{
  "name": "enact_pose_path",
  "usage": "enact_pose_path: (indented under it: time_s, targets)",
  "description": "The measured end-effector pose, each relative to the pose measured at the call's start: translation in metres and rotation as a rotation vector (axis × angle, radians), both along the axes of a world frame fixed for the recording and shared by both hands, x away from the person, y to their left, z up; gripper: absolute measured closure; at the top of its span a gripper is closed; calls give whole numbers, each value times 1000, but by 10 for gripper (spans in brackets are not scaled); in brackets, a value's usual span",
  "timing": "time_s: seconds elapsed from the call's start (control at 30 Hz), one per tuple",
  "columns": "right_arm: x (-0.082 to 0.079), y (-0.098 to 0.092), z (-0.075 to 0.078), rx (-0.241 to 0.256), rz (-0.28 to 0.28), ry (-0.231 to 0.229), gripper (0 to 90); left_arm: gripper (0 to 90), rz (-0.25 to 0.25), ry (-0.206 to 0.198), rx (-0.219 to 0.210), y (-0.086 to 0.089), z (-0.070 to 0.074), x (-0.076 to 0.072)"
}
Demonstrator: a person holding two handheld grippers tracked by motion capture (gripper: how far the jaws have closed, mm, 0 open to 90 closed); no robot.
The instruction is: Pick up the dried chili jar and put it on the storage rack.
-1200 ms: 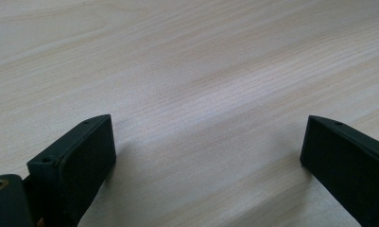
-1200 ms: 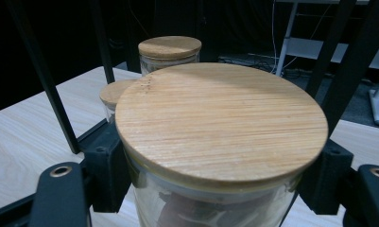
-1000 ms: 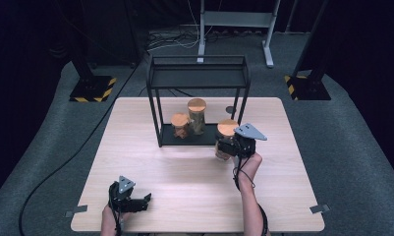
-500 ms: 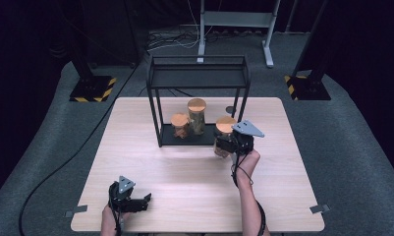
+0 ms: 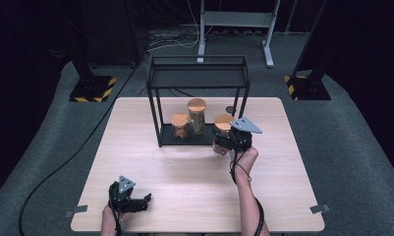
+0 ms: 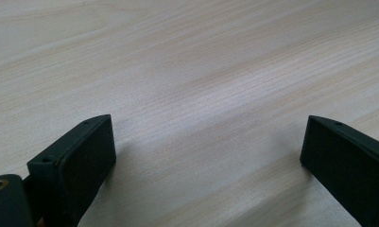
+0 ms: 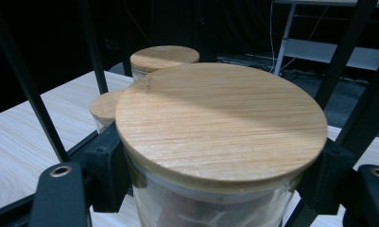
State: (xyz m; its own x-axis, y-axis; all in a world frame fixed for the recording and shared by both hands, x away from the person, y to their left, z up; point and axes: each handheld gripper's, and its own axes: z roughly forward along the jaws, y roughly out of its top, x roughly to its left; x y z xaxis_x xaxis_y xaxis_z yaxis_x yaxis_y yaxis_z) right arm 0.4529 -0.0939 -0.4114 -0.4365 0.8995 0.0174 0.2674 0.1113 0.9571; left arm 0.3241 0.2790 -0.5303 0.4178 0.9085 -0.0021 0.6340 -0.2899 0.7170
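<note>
My right gripper (image 5: 223, 141) is shut on a glass jar with a round wooden lid (image 5: 223, 121) (image 7: 220, 118), held at the front right corner of a black wire shelf (image 5: 198, 78). Its jaws press the glass just under the lid. Two more wooden-lidded jars stand on the shelf's lower tray: a tall one (image 5: 196, 114) (image 7: 164, 56) and a short one (image 5: 180, 124) (image 7: 106, 106). My left gripper (image 5: 139, 201) (image 6: 208, 161) rests open near the table's front left, with bare wood between its jaws.
The light wooden table (image 5: 293, 162) stands on grey carpet. A black shelf post (image 7: 26, 80) rises left of the held jar. Behind the table are a white metal stand (image 5: 234, 19), cables and two bases with yellow-black stripes (image 5: 92, 88).
The right gripper has carried the jar a little forward and left, closer to the shelf's front right corner. The left gripper has stayed still.
</note>
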Motion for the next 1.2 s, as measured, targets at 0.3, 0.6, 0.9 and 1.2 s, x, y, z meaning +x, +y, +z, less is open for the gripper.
enact_pose_path:
  time_s: [0.3, 0.6, 0.9, 1.2]
  targets:
    - [5, 2, 0, -1, -1, 5, 246, 33, 0, 0, 0, 0, 0, 0]
    - [11, 3, 0, 3, -3, 9, 246, 34, 0, -1, -1, 0, 0, 0]
    - [16, 5, -1, -3, -11, 11, 246, 34, -2, 0, 1, 0, 0, 0]
    - [21, 7, -3, -18, -20, 8, 246, 33, -4, 0, 0, 0, 0, 0]
